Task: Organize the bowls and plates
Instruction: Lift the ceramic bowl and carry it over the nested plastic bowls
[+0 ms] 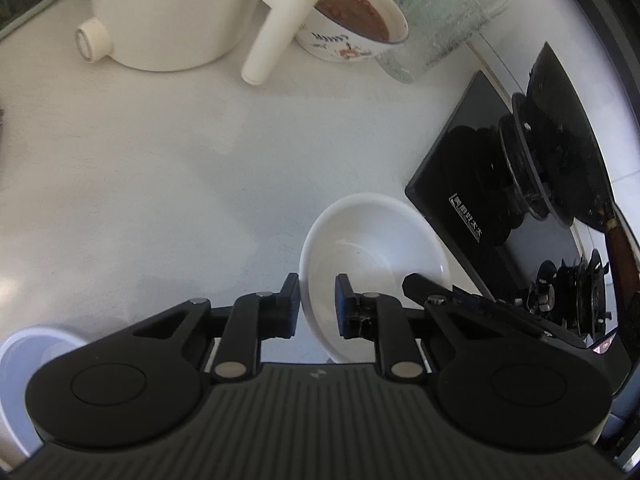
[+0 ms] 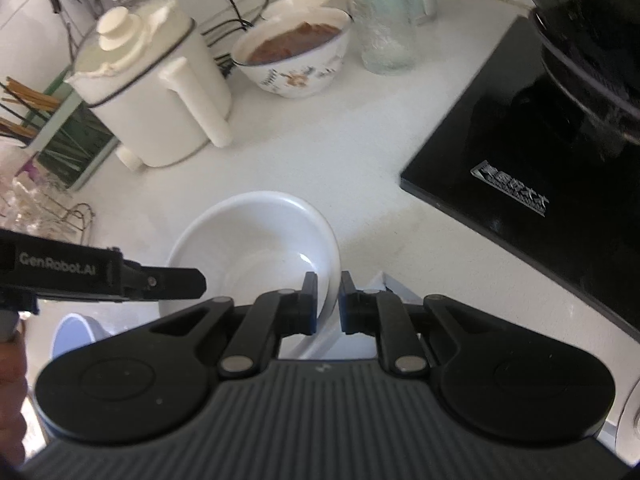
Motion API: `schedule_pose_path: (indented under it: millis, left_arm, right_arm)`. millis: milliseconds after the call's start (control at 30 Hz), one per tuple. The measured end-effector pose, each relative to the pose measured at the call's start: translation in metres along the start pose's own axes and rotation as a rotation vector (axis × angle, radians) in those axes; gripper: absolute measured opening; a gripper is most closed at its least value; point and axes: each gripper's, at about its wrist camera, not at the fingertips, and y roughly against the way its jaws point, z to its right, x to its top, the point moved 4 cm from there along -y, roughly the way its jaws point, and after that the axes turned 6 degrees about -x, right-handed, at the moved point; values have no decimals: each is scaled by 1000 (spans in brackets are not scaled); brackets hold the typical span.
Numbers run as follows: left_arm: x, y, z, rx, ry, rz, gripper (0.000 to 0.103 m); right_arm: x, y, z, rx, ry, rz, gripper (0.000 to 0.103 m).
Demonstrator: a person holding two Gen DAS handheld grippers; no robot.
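Note:
A plain white bowl [image 1: 376,248] is held above the white counter between both grippers. My left gripper [image 1: 318,300] is shut on the bowl's left rim, one finger outside and one inside. In the right wrist view my right gripper [image 2: 329,300] is shut on the right rim of the same white bowl [image 2: 248,248]. The left gripper's black body [image 2: 104,276] reaches in from the left edge of that view. A second pale bowl [image 1: 28,344] lies at the lower left below the left gripper, also showing in the right wrist view [image 2: 76,332].
A white electric kettle [image 2: 152,92] stands at the back left. A patterned bowl of brown food [image 2: 296,52] and a ribbed glass jug [image 2: 384,12] sit behind. A black gas hob [image 2: 540,160] with a dark pot fills the right. A chopstick holder [image 2: 60,136] is far left.

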Motion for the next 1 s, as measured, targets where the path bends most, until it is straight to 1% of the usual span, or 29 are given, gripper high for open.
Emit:
schedule_pose_path:
  millis: [133, 200, 333, 433, 633, 767, 833, 1000]
  left_arm:
    - [-1, 18, 1, -3, 6, 38, 20]
    - [-2, 28, 5, 4, -16, 61, 20]
    - [-6, 47, 13, 20, -54, 93, 20]
    - [-8, 62, 14, 21, -42, 113, 21]
    - [-12, 90, 25, 20, -65, 138, 21]
    - [-15, 106, 28, 16, -67, 165, 21]
    - [-18, 113, 25, 16, -55, 177, 21]
    - [-24, 122, 12, -4, -19, 195, 21]
  right_arm:
    - [3, 10, -5, 29, -17, 11, 13]
    - [3, 16, -6, 48, -30, 6, 13]
    - [6, 28, -13, 66, -33, 25, 14]
    - [7, 35, -16, 88, -38, 27, 14]
    - [6, 57, -20, 136, -49, 41, 14]
    - [9, 68, -21, 170, -71, 45, 14]
    - [9, 74, -25, 188, -57, 52, 14]
    - [8, 81, -38, 192, -15, 70, 14]
